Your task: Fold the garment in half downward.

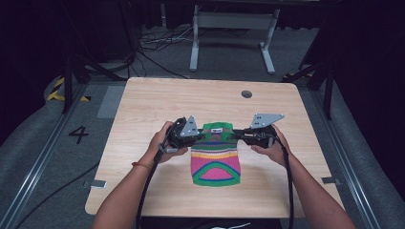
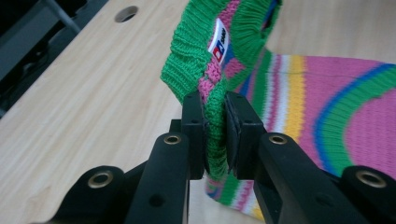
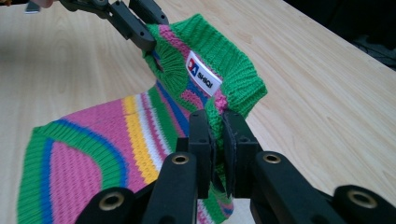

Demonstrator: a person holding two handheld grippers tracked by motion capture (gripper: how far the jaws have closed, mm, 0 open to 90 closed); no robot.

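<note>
While both hands met over the middle of the wooden table [image 1: 143,102], the left gripper [image 1: 195,135], at nine o'clock of the knitted striped garment [image 1: 216,160], was clenched on the green ribbed collar [image 2: 191,65]. The garment hung between them, its lower hem resting on the table toward six o'clock. At three o'clock, the right gripper [image 1: 239,135] pinched the collar's other side beside the white label [image 3: 202,73]

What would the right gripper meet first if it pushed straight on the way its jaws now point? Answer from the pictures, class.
The right gripper is already shut on the knitted garment at its green collar, so it would press further into that knit. Beyond, roughly in line, is the left gripper on the collar's other side; depth is uncertain.
</note>
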